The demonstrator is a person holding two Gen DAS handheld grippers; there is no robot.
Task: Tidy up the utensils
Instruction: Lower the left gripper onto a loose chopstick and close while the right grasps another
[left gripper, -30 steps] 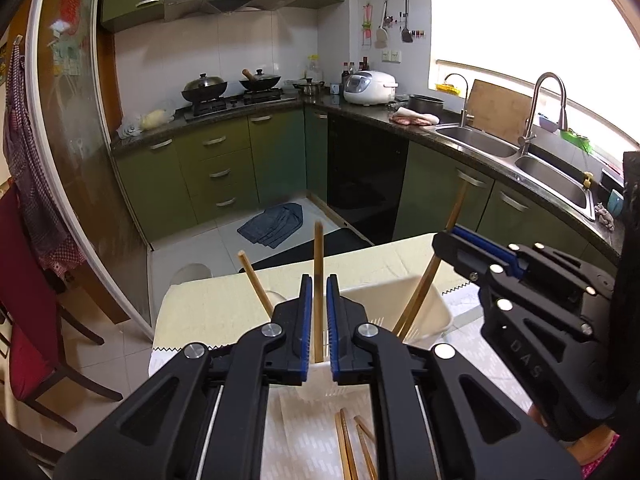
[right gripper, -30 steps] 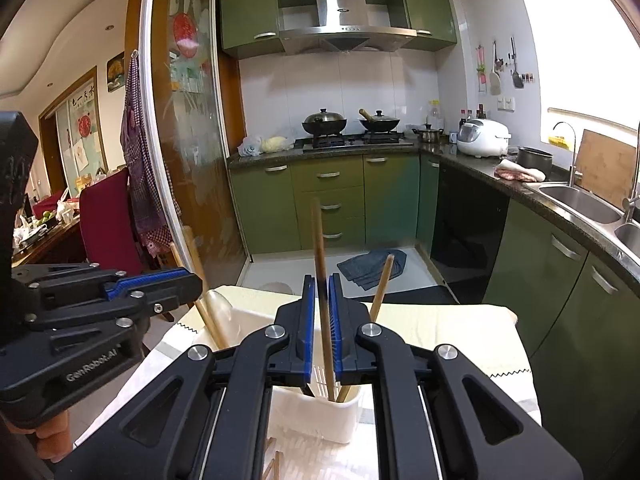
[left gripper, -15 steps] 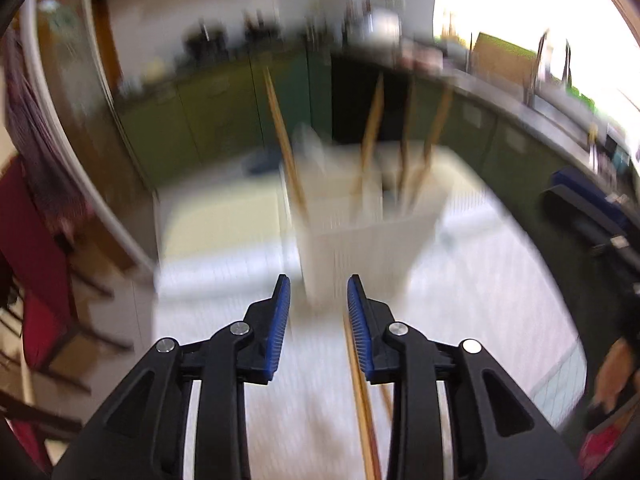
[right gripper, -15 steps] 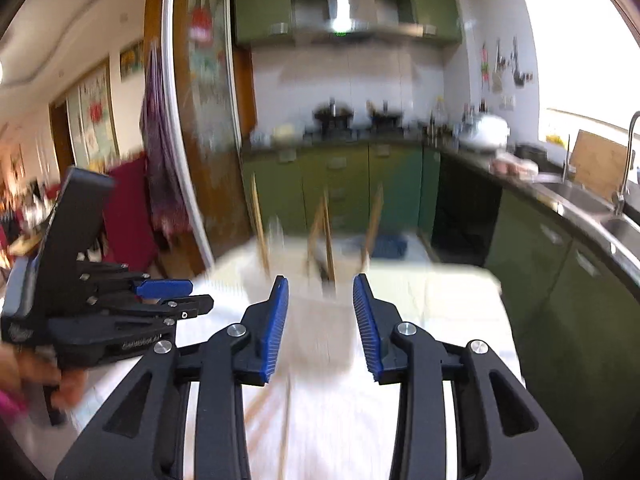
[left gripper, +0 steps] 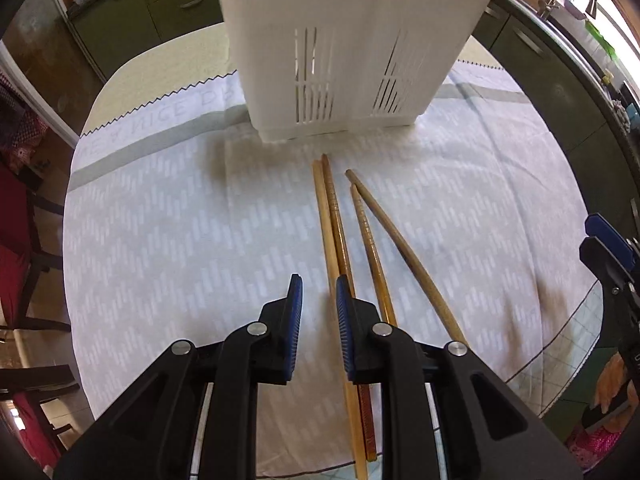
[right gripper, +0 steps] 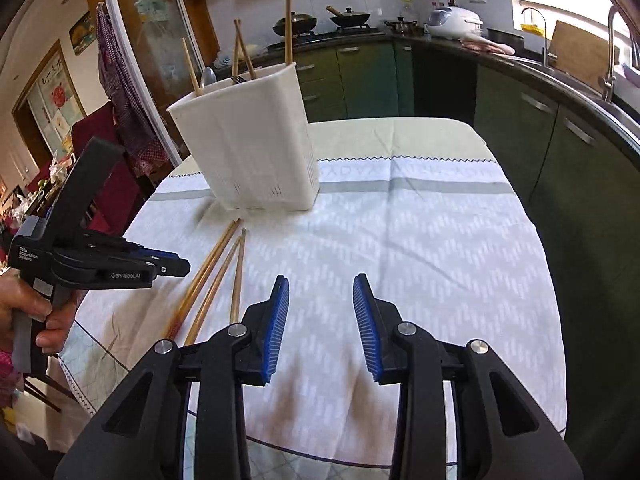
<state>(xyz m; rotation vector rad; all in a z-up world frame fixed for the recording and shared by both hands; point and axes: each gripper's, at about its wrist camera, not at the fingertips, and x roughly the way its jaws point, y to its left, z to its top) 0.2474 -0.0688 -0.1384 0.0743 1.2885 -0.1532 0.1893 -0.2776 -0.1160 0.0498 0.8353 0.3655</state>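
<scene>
well, through my left camera my left gripper (left gripper: 319, 300) hangs low over the cloth, jaws a narrow gap apart and holding nothing. four loose chopsticks (left gripper: 352, 248) lie lengthwise under me, running toward the white utensil holder (left gripper: 340, 52); the leftmost pair lie pressed together, partly under my right finger (left gripper: 344, 312). that is my worry: if i close here i may pinch two at once, or nudge one so it rolls into its neighbours and scatters them. the tablecloth (left gripper: 160, 240) is pale with a faint dashed weave, soft enough to bunch under a fingertip.

now my right camera. my right gripper (right gripper: 322, 320) stands wide open and empty over bare cloth, well apart from the chopsticks (right gripper: 224, 276), which lie off to its left. the holder (right gripper: 248, 136) already stands several chopsticks, a spoon and a fork upright; it looks tall and light, so a careless drop against its rim could tip it. beyond are green cabinets (right gripper: 360, 76), a stove with pans (right gripper: 320, 20), a rice cooker (right gripper: 456, 20) and a sink under a bright window.
</scene>
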